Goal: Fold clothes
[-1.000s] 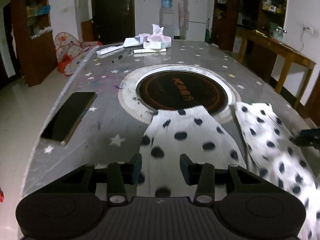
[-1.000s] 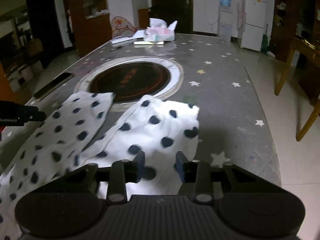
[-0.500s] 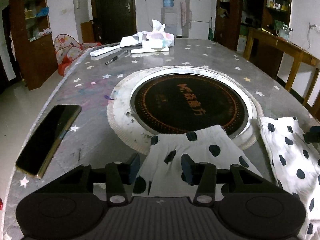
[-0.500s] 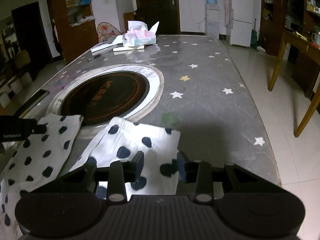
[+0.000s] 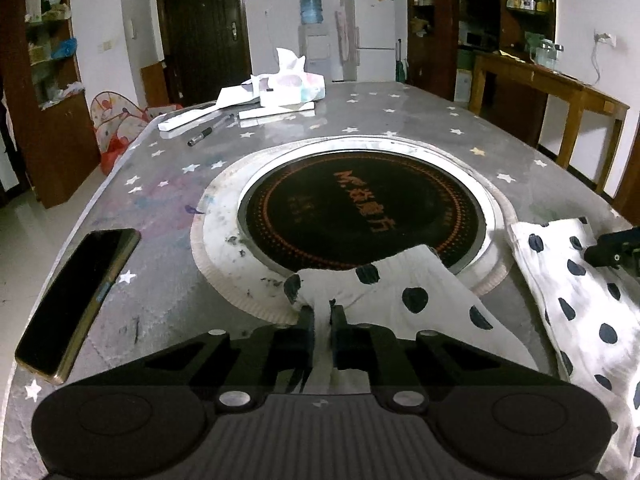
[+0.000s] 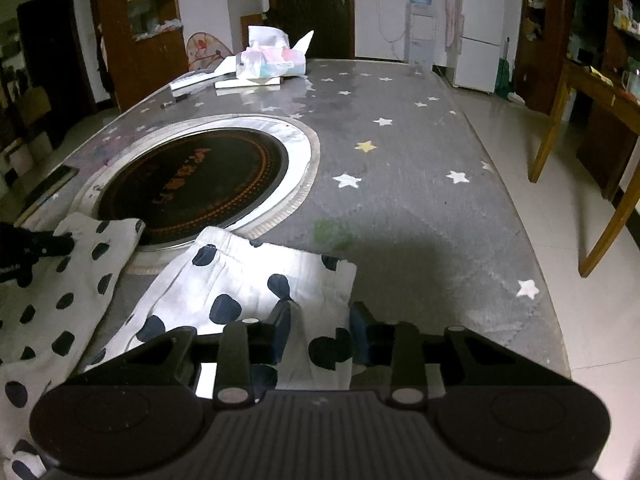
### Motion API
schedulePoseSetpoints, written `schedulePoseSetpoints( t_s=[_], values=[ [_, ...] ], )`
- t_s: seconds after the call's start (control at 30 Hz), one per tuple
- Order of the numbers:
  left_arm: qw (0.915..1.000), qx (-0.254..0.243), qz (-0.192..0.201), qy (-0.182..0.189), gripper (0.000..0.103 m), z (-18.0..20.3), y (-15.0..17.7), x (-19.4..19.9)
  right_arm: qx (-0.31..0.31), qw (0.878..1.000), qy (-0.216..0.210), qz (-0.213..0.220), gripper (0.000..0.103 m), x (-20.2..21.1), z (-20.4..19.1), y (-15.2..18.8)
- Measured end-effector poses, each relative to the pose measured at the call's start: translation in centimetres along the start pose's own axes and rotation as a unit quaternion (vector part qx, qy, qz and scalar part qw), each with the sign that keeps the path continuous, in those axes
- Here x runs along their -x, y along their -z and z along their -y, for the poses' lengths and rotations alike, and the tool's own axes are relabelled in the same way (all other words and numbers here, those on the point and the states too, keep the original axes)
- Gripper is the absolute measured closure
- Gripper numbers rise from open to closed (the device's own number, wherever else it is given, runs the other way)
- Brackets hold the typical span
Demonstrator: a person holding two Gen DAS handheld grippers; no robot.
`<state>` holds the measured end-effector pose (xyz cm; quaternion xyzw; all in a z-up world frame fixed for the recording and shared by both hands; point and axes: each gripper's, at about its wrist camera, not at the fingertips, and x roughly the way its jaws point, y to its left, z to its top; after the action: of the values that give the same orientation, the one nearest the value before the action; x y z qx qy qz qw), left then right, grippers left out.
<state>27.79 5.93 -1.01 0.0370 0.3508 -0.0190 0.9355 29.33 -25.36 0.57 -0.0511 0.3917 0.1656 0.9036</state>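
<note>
Phone (image 5: 76, 300): lay flat near the left edge of the bench (image 5: 400, 120), dark screen up.
Pen (image 5: 211, 131): lay at the far left of the bench, beside white papers and a tissue pack (image 5: 290, 88).
Round hob plate (image 5: 360, 208): dark disc in a pale ring, set into the middle of the grey star-printed bench.
Polka-dot trousers (image 5: 400, 292): white with dark spots, spread on the near side of the bench, two legs reaching away from the viewer; the left leg's far end lapped over the near rim of the hob plate, and the right leg (image 6: 260, 280) lay just right of the plate.
Left gripper (image 5: 321, 322): low over the near edge, its jaws closing and already pinched on a bunched fold of the left leg's cuff; the cloth puckered up between the pads.
Right gripper (image 6: 320, 326): over the right leg's near part, jaws closing with the spotted cloth between them; a gap remained, and whether the pads pressed the cloth I could not tell.
Wooden side table (image 6: 592, 92): stood on the floor at the far right.
</note>
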Motion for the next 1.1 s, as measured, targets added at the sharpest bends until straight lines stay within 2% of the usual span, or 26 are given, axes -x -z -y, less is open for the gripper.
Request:
schedulePoseSetpoints(
  t_s=[0.07,0.3,0.63,0.73,0.83,0.97,1.1],
  values=[
    [1.0000,0.001,0.001,-0.007,0.095,-0.1,0.0,-0.1,0.001,1.000,0.001,0.000,0.088,0.0,0.0,-0.1],
    [0.9993,0.011,0.007,-0.034,0.096,-1.3,0.1,-0.1,0.007,0.999,0.032,0.014,0.095,-0.5,0.2,-0.4],
    [0.9956,0.037,0.007,-0.086,0.095,-4.5,0.2,-0.6,0.000,0.996,0.088,0.020,0.096,-1.6,1.6,-1.1],
    [0.9945,0.052,0.004,-0.091,0.093,-5.6,0.0,-0.7,-0.007,0.995,0.100,0.023,0.091,-1.7,2.2,-1.3],
    [0.9943,0.067,0.009,-0.083,0.089,-6.2,-0.3,0.0,-0.012,0.995,0.092,0.037,0.087,-0.7,2.3,-1.7],
    [0.9948,0.065,0.031,-0.072,0.089,-5.9,-0.7,1.6,-0.010,0.997,0.052,0.049,0.087,0.8,1.9,-2.2],
    [0.9973,0.051,0.032,-0.042,0.089,-4.7,-0.9,2.0,0.002,1.000,0.012,0.027,0.086,0.5,0.7,-2.2]
  ],
)
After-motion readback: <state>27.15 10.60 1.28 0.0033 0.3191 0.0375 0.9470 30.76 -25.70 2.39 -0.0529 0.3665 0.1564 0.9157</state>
